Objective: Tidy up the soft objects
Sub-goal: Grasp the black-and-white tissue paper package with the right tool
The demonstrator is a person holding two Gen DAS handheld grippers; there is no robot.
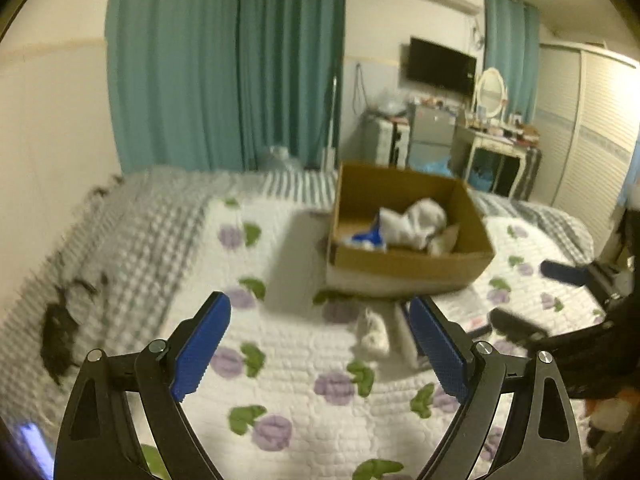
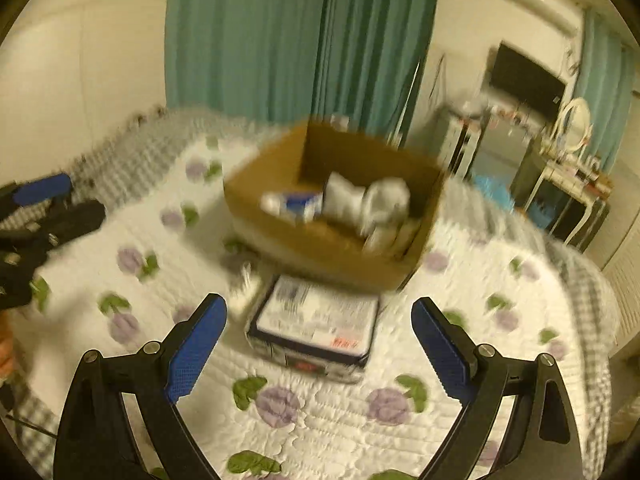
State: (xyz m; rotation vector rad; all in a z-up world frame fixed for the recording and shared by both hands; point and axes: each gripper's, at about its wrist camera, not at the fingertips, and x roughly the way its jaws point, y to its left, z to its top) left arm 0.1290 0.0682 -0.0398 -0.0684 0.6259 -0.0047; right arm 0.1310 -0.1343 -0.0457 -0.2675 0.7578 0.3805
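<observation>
Hovering over the white quilted bedspread with purple flowers (image 2: 320, 420), the right gripper (image 2: 320, 344) was spread wide, empty; the left gripper (image 1: 320, 344) likewise gaped. At twelve o'clock sat the brown cardboard box (image 2: 280, 236) containing white soft bundles (image 2: 384, 200), a flat labelled packet (image 2: 316, 320) touching its near side.

Cardboard box (image 2: 332, 216): open-topped, reachable from above; white soft items (image 2: 368, 204) fill its right half, floor bare at left. Flat labelled package (image 2: 316, 320) blocks bedspread (image 2: 120, 280) just in front of box. Small white bundle (image 2: 248, 292) beside package. Quilt left of box unobstructed.
</observation>
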